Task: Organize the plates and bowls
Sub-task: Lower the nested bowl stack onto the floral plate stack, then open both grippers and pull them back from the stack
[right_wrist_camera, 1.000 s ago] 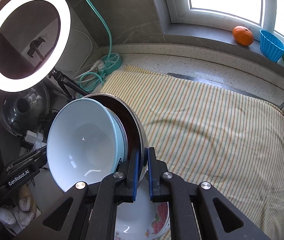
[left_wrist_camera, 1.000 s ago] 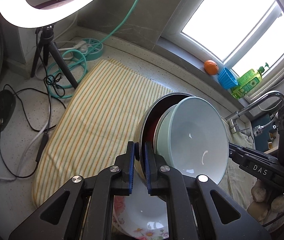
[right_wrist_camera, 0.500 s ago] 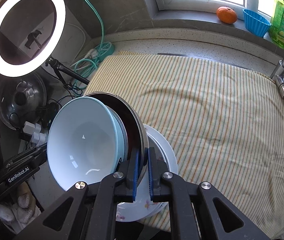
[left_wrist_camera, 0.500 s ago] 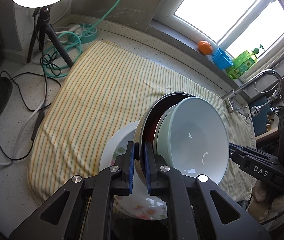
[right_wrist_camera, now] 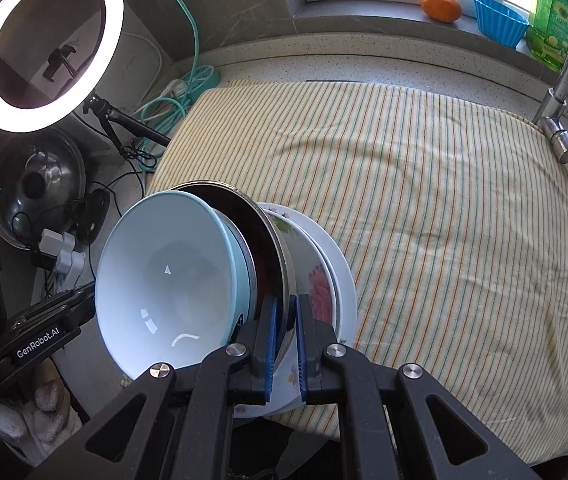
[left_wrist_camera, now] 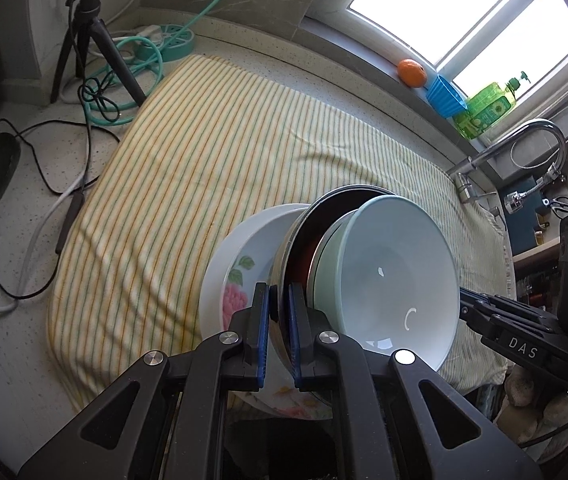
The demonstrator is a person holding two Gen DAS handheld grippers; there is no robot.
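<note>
The right gripper point(left_wrist_camera: 520, 346) has white letters "DAS" on its black side, and the left gripper point(right_wrist_camera: 40, 346) says "GenRobot.AI".

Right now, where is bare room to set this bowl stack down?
The striped towel lies bare from the floral plates to the faucet and sill-side edge. Crowded: the corner with the tripod, cables and green hose.

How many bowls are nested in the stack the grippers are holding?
3 at least: a white bowl innermost, a green bowl around it, and a steel bowl outside, pinched at its rim by both. More may be hidden between.
</note>
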